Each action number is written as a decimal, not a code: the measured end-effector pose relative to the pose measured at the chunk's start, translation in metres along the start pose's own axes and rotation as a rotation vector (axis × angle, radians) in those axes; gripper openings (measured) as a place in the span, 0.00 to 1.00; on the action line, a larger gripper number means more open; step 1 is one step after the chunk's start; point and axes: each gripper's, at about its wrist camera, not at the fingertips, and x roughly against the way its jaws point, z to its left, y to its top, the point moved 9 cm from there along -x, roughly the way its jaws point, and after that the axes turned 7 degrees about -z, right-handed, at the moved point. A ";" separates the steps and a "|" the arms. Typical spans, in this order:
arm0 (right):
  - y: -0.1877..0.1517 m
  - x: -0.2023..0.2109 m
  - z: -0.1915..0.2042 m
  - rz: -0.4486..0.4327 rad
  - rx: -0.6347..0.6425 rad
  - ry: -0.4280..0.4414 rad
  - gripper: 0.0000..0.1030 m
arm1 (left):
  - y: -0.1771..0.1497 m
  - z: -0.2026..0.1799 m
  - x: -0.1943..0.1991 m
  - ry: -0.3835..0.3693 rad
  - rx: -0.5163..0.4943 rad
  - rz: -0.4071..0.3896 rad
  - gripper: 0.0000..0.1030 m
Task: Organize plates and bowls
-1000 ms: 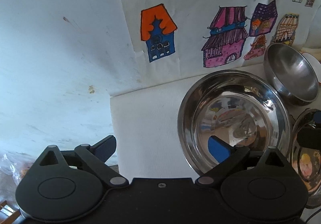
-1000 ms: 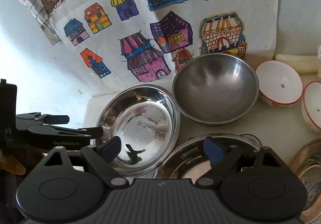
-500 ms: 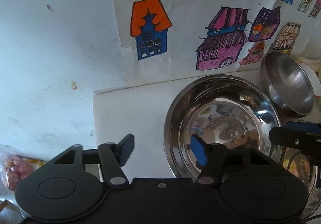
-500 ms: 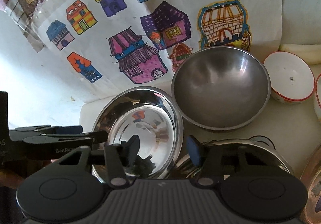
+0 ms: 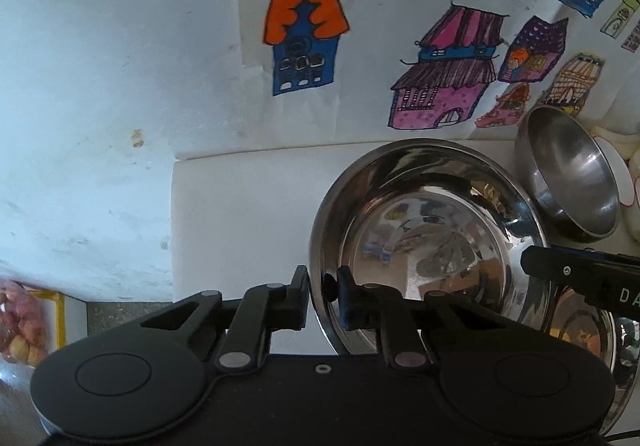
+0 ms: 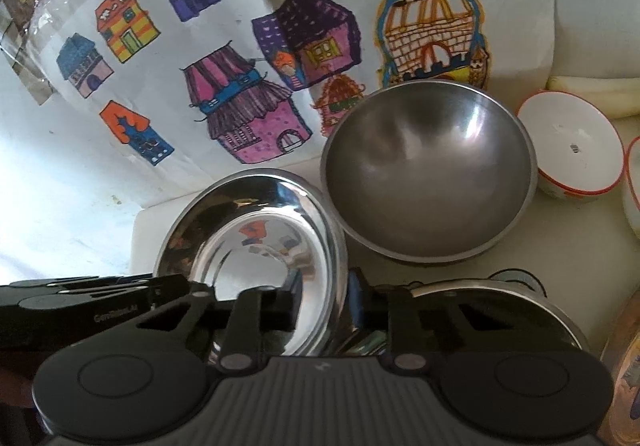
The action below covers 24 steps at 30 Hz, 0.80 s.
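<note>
- Two hand-held grippers clamp opposite sides of one shiny steel plate (image 5: 428,246), a deep mirror-bright dish lying on a white counter (image 5: 240,214).
- The left gripper (image 5: 322,300), jaws just drawn in, grips the plate's rim at about 8 o'clock in its own view, one finger outside the wall and one inside.
- The right gripper (image 6: 326,304), jaws likewise just drawn in, bites the same plate's (image 6: 256,242) rim at about 4 o'clock in the right wrist view; its dark arm also enters the left wrist view from 3 o'clock.
- A matte steel bowl (image 6: 428,170) sits just beside the plate, at 1 o'clock from it, rim close to rim.
- A second steel dish (image 6: 500,298) lies under the right gripper at 5 o'clock, partly hidden.
- A white bowl with a red rim (image 6: 572,150) stands at 3 o'clock of the matte bowl, near it.
- A paper sheet of coloured house drawings (image 6: 248,58) hangs on the wall behind the dishes, at 12 o'clock.
</note>
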 end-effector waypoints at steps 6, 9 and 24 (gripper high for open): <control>-0.004 0.011 0.004 -0.005 -0.006 0.032 0.13 | -0.005 0.003 0.018 0.012 -0.003 -0.015 0.15; -0.005 0.020 0.007 -0.012 0.003 0.045 0.11 | -0.009 0.002 0.029 0.016 0.005 -0.025 0.15; -0.016 0.112 -0.037 -0.045 0.015 0.054 0.11 | -0.037 -0.071 0.087 -0.024 0.036 -0.046 0.15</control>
